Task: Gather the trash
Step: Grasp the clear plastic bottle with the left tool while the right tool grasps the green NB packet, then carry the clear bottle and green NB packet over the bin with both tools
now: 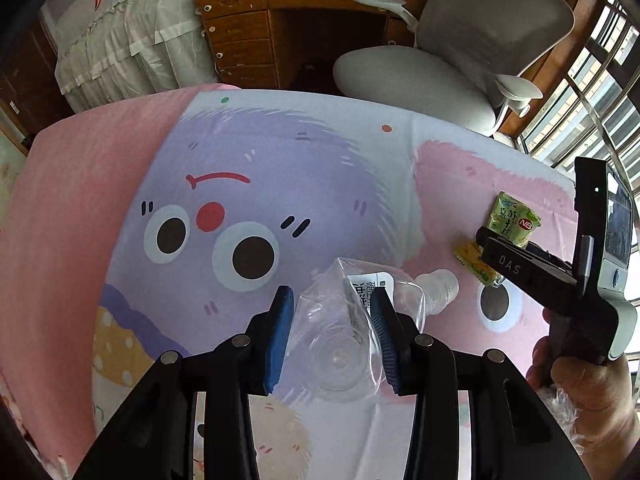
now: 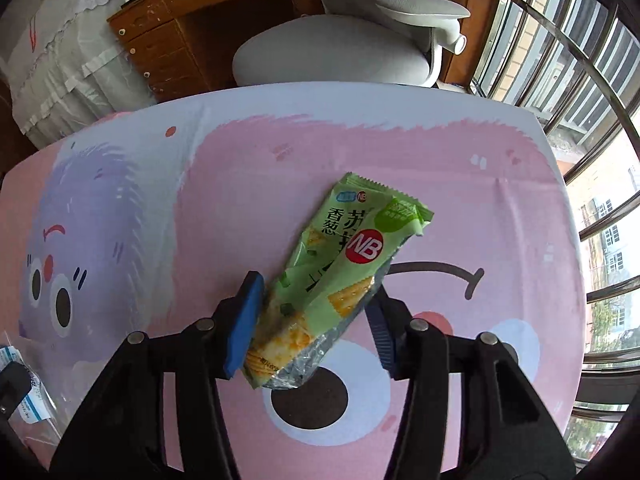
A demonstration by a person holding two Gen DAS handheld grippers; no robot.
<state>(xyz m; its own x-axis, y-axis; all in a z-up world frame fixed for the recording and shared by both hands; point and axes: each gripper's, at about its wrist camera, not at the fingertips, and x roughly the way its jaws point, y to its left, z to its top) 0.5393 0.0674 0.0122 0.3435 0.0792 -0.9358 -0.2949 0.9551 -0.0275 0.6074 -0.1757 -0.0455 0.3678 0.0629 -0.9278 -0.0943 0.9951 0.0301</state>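
I had my left gripper (image 1: 332, 312) pinching the crumpled clear plastic bottle (image 1: 360, 320) above the pink-and-purple cartoon cloth (image 1: 100, 208), while my right gripper (image 2: 316, 300) clamped the green crinkled cracker wrapper (image 2: 340, 264) over its pink half.

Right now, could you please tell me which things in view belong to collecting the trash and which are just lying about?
For the job:
- clear plastic bottle, between the left tool fingers
- green snack wrapper, in the right tool

Just there:
- cartoon bedsheet
- grey office chair
- wooden desk
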